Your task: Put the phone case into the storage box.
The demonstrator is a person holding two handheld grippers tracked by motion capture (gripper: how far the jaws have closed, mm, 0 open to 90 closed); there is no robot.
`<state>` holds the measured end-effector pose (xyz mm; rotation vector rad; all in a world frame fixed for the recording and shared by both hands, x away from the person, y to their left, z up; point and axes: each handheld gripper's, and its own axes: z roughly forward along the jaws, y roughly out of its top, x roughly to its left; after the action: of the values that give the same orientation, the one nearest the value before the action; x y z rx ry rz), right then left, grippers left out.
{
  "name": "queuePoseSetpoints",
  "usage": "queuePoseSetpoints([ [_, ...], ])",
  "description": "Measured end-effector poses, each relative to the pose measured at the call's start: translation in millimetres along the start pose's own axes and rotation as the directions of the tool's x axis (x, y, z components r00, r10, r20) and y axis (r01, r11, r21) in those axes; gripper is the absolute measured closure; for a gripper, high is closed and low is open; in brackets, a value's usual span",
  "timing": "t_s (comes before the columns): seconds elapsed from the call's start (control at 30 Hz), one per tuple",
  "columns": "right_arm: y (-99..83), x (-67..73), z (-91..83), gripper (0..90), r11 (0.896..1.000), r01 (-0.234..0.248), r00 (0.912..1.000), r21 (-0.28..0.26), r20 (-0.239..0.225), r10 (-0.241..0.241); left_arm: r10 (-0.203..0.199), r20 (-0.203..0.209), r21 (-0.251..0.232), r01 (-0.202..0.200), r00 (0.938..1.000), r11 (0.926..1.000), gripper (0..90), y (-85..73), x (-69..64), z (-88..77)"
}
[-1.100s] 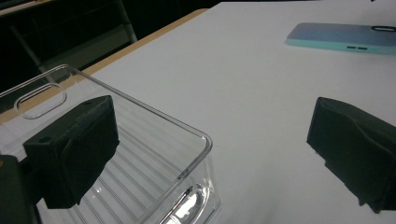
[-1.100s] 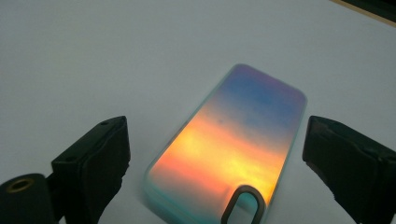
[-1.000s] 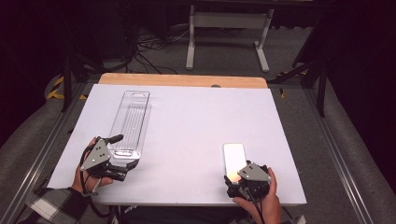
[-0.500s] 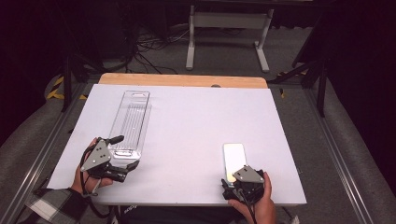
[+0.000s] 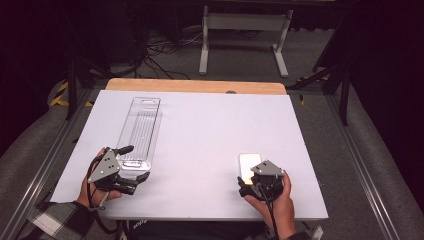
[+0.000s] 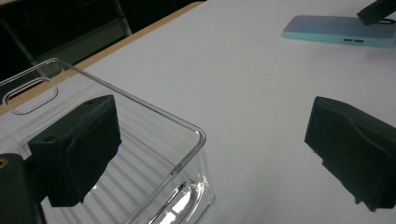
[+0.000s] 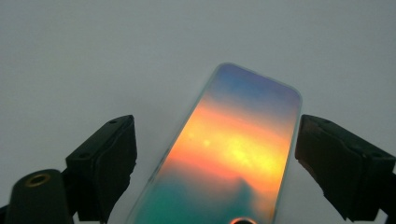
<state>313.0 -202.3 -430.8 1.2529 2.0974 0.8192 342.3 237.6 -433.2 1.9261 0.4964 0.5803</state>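
— Jaws first: how do they stand on the right gripper (image 5: 253, 186)?

— Spread wide. In the right gripper view the two black pads sit either side of the phone (image 7: 231, 158), one at about eight o'clock and one at about four, and table shows between each pad and the phone's edges. They have just been closing a little, with the phone between them, but the pads are not pressing on it.

— Where does the phone lie?

— Flat on the white table (image 5: 210, 135), at roughly five o'clock from the table's middle in the high view (image 5: 248, 166). Its near end is under the gripper's front. Its glossy face shines orange and blue.

— And the left gripper (image 5: 134, 163)?

— Also spread. In the left gripper view one pad hangs inside the near end of the clear plastic tray (image 6: 140, 154), and the other stands well outside the tray's wall over bare table at about four o'clock. The tray's corner lies between them; I cannot tell whether the inner pad touches the plastic.

— Where is that tray?

— On the left half of the table in the high view (image 5: 141, 131), lying lengthways towards twelve o'clock, with its slotted handle end farthest from the person. The left hand (image 5: 95, 185) sits at its near end, at about seven o'clock from the table's middle.

— Are the tray and phone close?

— Well apart.
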Motion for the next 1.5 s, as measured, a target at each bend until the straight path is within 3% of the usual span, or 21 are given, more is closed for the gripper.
queuePoseSetpoints([
  [0.07, 7.8, -4.7, 8.5, 10.7, 0.998, -0.025, 0.9997, 0.066, -0.005, 0.025, 0.007, 0.000, 0.005, -0.007, 1.0000, 1.0000, 3.8, 0.2, 0.1, 0.5],
  [0.13, 11.4, -7.3, 12.5, 10.5, 0.995, -0.036, 0.9993, 0.090, -0.009, 0.037, 0.003, 0.003, 0.007, -0.003, 1.0000, 1.0000, 4.0, 0.2, -0.4, 0.8],
  [0.17, 19.4, -11.5, 19.9, 10.9, 0.990, -0.055, 0.9976, 0.133, -0.035, 0.060, 0.004, 0.002, 0.007, -0.004, 1.0000, 1.0000, 4.1, 0.3, -0.5, 0.8],
  [0.23, 25.1, -14.4, 25.7, 10.9, 0.982, -0.064, 0.9969, 0.178, -0.034, 0.071, 0.004, 0.005, 0.008, -0.004, 1.0000, 1.0000, 4.3, 0.1, -0.3, 0.5],
  [0.27, 25.1, -14.4, 25.7, 10.9, 0.982, -0.064, 0.9969, 0.178, -0.034, 0.071, 0.004, 0.005, 0.008, -0.004, 1.0000, 1.0000, 4.3, 0.1, -0.3, 0.5],
  [0.33, 29.5, -18.4, 31.7, 9.7, 0.970, -0.089, 0.9933, 0.225, -0.051, 0.103, 0.007, 0.000, 0.010, -0.007, 1.0000, 0.9999, 4.3, -0.3, 0.6, 0.0],
  [0.43, 32.6, -23.2, 41.0, 8.7, 0.949, -0.114, 0.9907, 0.292, -0.037, 0.131, 0.007, 0.004, 0.011, -0.007, 1.0000, 0.9999, 4.7, -0.4, 0.8, 0.0],
  [0.5, 33.3, -22.1, 44.4, 7.3, 0.939, -0.108, 0.9908, 0.325, -0.042, 0.129, 0.002, 0.016, 0.014, -0.002, 0.9999, 0.9999, 4.7, -0.4, 0.1, 0.5],
  [0.53, 33.3, -22.1, 44.4, 7.3, 0.939, -0.108, 0.9908, 0.325, -0.042, 0.129, 0.002, 0.013, 0.017, -0.003, 0.9999, 0.9999, 4.7, -0.3, -0.1, 0.5],
  [0.6, 34.8, -22.4, 49.5, 7.4, 0.923, -0.109, 0.9926, 0.370, -0.008, 0.121, 0.007, 0.011, 0.018, -0.007, 0.9999, 0.9998, 4.8, 0.0, -0.3, 1.2],
  [0.63, 34.8, -22.8, 51.8, 5.8, 0.914, -0.109, 0.9924, 0.391, -0.009, 0.123, 0.011, 0.010, 0.019, -0.011, 0.9999, 0.9998, 4.9, 0.2, -0.2, 1.2],
  [0.67, 34.8, -22.8, 51.8, 5.8, 0.914, -0.109, 0.9924, 0.391, -0.009, 0.123, 0.011, 0.010, 0.019, -0.011, 0.9999, 0.9998, 5.0, 0.2, -0.2, 1.2],
  [0.7, 33.8, -23.5, 56.4, 2.8, 0.905, -0.093, 0.9942, 0.416, -0.011, 0.107, 0.012, 0.007, 0.020, -0.012, 0.9999, 0.9997, 5.0, 0.2, -0.1, 1.2],
  [0.83, 33.8, -26.0, 58.2, 2.3, 0.901, -0.095, 0.9931, 0.423, -0.021, 0.115, 0.009, 0.008, 0.020, -0.009, 0.9999, 0.9997, 5.1, -0.1, 0.2, 0.9],
  [1.5, 32.7, -25.6, 57.3, 4.6, 0.905, -0.105, 0.9918, 0.412, -0.024, 0.126, 0.013, 0.019, 0.027, -0.014, 0.9997, 0.9995, 5.0, 0.0, -0.6, 2.0],
])
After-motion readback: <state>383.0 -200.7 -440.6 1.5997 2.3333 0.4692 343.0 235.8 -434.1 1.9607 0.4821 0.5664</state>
